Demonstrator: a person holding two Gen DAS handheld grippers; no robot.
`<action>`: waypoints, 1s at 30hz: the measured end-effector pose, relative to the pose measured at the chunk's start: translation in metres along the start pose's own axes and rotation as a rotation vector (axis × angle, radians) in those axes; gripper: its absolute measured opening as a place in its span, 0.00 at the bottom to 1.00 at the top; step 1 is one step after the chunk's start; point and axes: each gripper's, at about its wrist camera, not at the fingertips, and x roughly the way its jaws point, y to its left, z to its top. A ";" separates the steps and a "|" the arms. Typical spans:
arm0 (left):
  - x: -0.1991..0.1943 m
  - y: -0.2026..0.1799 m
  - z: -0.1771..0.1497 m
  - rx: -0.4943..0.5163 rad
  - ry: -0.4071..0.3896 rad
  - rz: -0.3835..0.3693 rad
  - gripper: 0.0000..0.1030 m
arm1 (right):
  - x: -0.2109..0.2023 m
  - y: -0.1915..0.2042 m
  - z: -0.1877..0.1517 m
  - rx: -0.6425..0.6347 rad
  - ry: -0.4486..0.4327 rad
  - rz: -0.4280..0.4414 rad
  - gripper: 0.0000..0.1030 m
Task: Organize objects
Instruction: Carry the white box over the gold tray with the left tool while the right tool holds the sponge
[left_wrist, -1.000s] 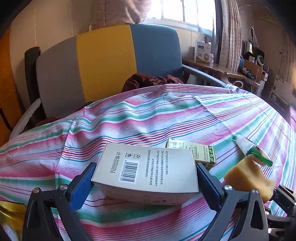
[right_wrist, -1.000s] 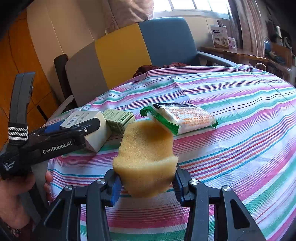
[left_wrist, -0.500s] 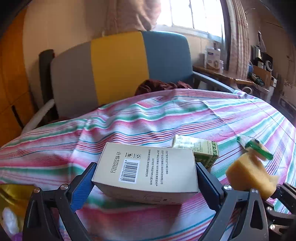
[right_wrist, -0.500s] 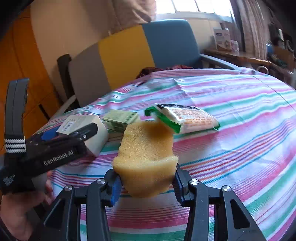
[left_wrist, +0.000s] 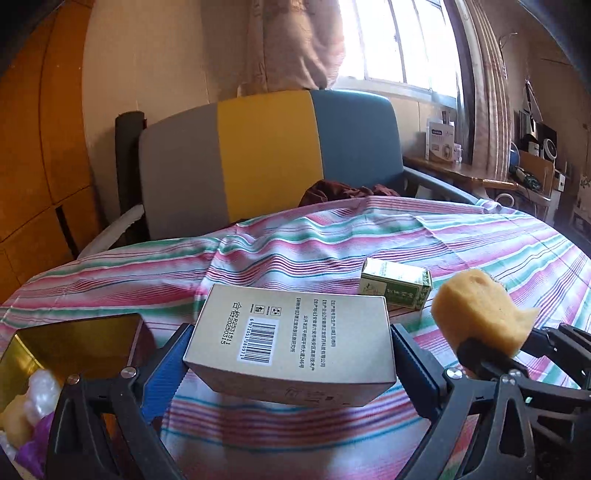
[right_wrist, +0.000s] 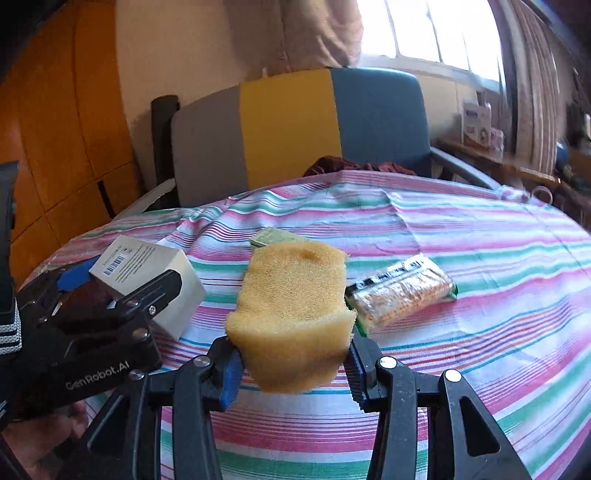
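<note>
My left gripper (left_wrist: 288, 360) is shut on a beige cardboard box (left_wrist: 295, 341) with a barcode, held above the striped tablecloth (left_wrist: 332, 240); the box also shows in the right wrist view (right_wrist: 147, 273). My right gripper (right_wrist: 293, 360) is shut on a yellow sponge (right_wrist: 295, 314), also seen in the left wrist view (left_wrist: 480, 314). A small green box (left_wrist: 397, 284) lies on the cloth behind both. A green-edged snack packet (right_wrist: 400, 291) lies right of the sponge.
An open gold tin (left_wrist: 74, 343) with small items inside sits at the left below the left gripper. A grey, yellow and blue chair (left_wrist: 266, 162) stands behind the table. A cluttered shelf (left_wrist: 480, 177) runs along the right under the window.
Both grippers have moved left and lifted with their loads. The gold tin has come into the left wrist view. The snack packet has shifted right behind the sponge.
</note>
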 end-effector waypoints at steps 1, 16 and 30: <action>-0.002 0.001 -0.001 -0.003 0.001 0.005 0.99 | -0.001 0.002 0.000 -0.010 -0.006 -0.005 0.46; -0.066 0.036 -0.003 -0.150 -0.004 -0.119 0.99 | 0.001 0.006 -0.001 -0.033 0.012 -0.047 0.46; -0.104 0.152 0.016 -0.397 0.032 -0.153 0.99 | 0.002 0.011 -0.002 -0.064 0.030 -0.069 0.46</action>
